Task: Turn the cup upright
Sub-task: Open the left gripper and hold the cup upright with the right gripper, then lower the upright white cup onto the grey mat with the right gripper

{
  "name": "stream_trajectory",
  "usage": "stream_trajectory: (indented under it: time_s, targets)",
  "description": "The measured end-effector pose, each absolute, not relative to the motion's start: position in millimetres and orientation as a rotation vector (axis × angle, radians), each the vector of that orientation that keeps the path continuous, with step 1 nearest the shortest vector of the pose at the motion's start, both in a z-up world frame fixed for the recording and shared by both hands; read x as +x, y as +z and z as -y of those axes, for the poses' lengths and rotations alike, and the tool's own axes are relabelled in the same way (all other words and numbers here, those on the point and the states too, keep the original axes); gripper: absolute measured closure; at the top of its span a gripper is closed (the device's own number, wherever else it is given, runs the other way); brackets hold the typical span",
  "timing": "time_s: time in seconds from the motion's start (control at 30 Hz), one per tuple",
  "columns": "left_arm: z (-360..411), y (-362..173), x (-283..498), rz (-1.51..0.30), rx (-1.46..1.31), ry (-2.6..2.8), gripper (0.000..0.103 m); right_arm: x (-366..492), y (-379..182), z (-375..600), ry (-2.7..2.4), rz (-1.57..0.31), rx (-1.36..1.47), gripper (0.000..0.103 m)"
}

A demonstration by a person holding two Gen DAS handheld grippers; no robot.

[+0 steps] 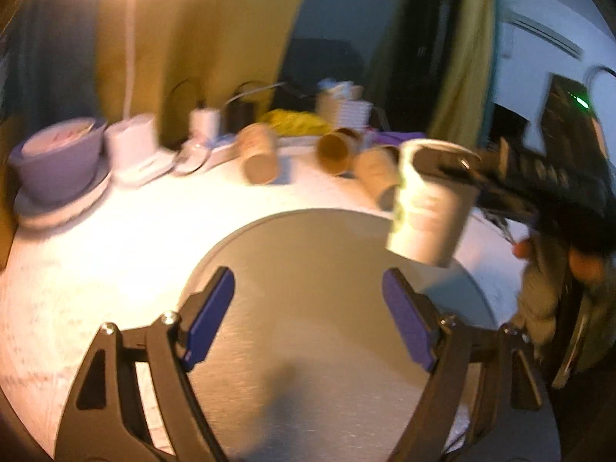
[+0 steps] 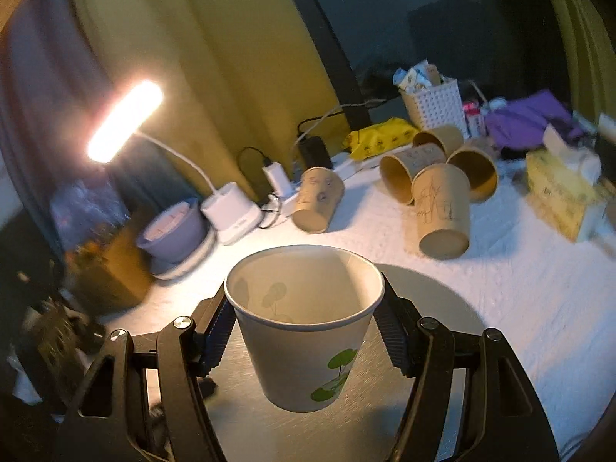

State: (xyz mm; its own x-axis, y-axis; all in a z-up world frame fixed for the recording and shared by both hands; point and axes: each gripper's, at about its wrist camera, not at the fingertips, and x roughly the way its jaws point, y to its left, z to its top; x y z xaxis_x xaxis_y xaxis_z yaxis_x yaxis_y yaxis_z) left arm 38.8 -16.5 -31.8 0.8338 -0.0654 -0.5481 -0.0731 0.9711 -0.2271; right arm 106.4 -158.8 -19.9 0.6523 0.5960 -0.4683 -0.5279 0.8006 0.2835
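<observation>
Right gripper (image 2: 306, 331) clamped on upright white cup (image 2: 304, 331), left gripper (image 1: 308, 319) spread wide, holding nothing

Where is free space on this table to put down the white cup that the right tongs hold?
The round grey tray under the white cup is bare, and so is the white tabletop between the tray and the brown cups. The back is crowded: lying brown cups, lamp base, purple bowl, tissue box. The left tongs are open above the tray.
</observation>
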Motion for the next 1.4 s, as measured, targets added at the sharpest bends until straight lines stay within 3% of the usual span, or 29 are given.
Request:
stream_trajectory:
  time_s: [0.37,1.23,1.4]
  targets:
    - [-12,-47,48,-0.655,-0.352,0.109,0.023,89,-49,86,0.601,-0.517,-0.29,0.033]
    - [-20,-51,49,-0.673,-0.363,0.135,0.023,89,-59,114,0.549,-0.629,-0.237,0.033]
    - [-15,-47,47,-0.65,-0.338,0.127,0.023,82,-56,119,0.545,-0.62,-0.231,0.028]
